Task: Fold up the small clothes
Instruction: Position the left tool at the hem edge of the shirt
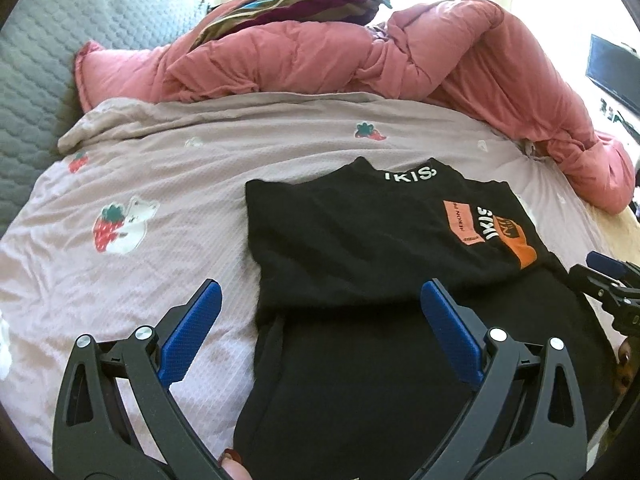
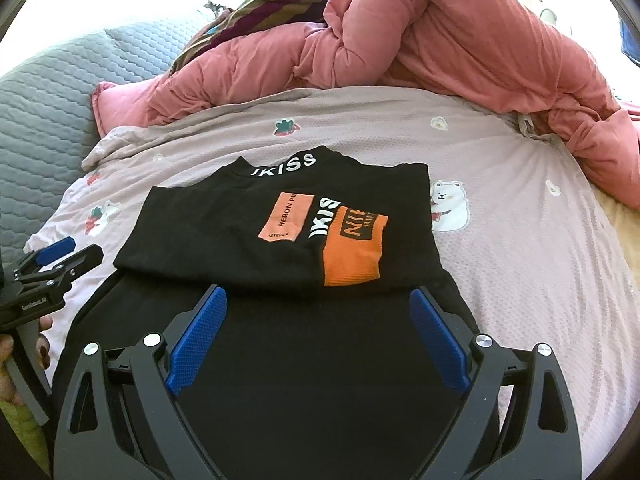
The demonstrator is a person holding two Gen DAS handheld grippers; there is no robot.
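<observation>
Two claws are hanging over the bed, and both are standing wide open with nothing between their blue pads. Starting at the left, your left claw (image 1: 320, 300) is straddling the left edge of the black shirt (image 1: 360, 240): its left pad is sitting over the pale strawberry-print sheet (image 1: 120, 160), its right pad over black cloth. The shirt is lying flat on that sheet, collar pointing away from you toward the pink duvet (image 1: 440, 60), so its long axis is running straight ahead of both claws, from the near hem up to the collar. The upper part, the one carrying the orange patch (image 2: 354, 248), is lying as a folded layer on top of the lower part, and that fold edge is crossing just ahead of your fingertips. Moving right, your right claw (image 2: 318, 306) is hovering squarely over the middle of the lower black panel, both pads above fabric, not pressing it as far as I can tell. The near hem is falling below both views, so I cannot tell how it is lying. Judging by this, each claw is nearest its own side of the garment, left claw to the left edge, right claw to the centre and right.
</observation>
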